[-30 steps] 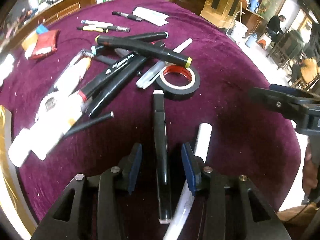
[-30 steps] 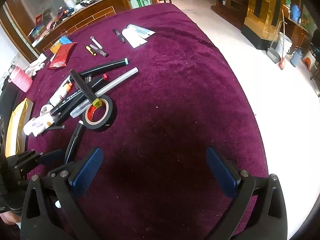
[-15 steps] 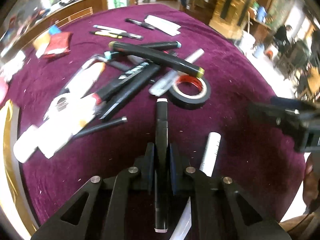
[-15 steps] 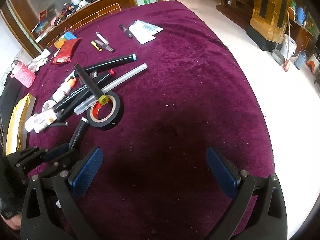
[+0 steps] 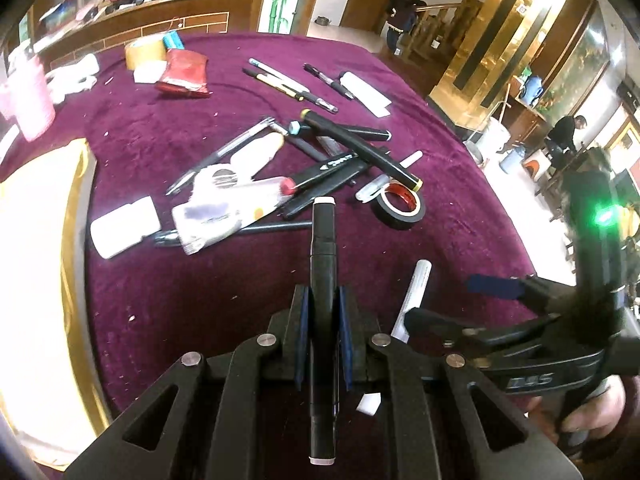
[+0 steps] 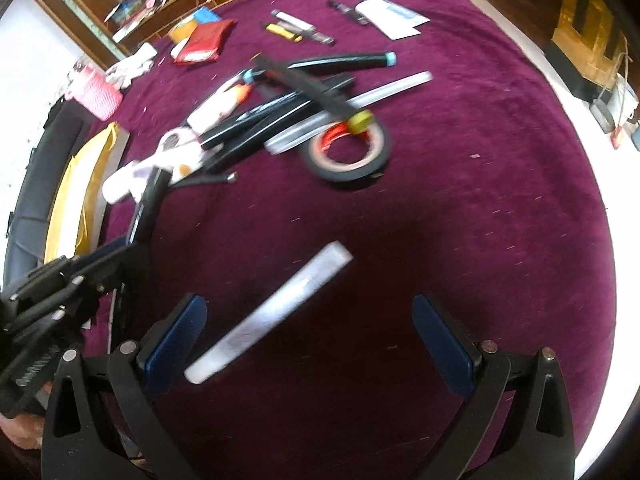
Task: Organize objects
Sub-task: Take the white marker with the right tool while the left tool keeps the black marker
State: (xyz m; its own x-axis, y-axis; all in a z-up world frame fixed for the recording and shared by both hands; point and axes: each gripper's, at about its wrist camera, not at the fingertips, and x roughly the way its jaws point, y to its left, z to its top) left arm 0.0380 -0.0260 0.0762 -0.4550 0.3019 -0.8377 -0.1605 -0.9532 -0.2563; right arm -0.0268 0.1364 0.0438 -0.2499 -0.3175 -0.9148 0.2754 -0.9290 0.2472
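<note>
The left tongs (image 5: pixel 323 332) are squeezed tight on a black marker (image 5: pixel 323 264), which sticks straight out past the tips, up off the purple desk (image 5: pixel 160 288). The right tongs (image 6: pixel 310 340) are wide open with nothing in them. A white marker (image 6: pixel 272 312) lies flat on the desk between them, slanting from near the left finger up and right, so the right hand is closer to it.

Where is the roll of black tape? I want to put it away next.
In the left wrist view the black tape roll lies on the purple cloth, right of the marker pile, a yellow-capped marker resting on its rim.
</note>
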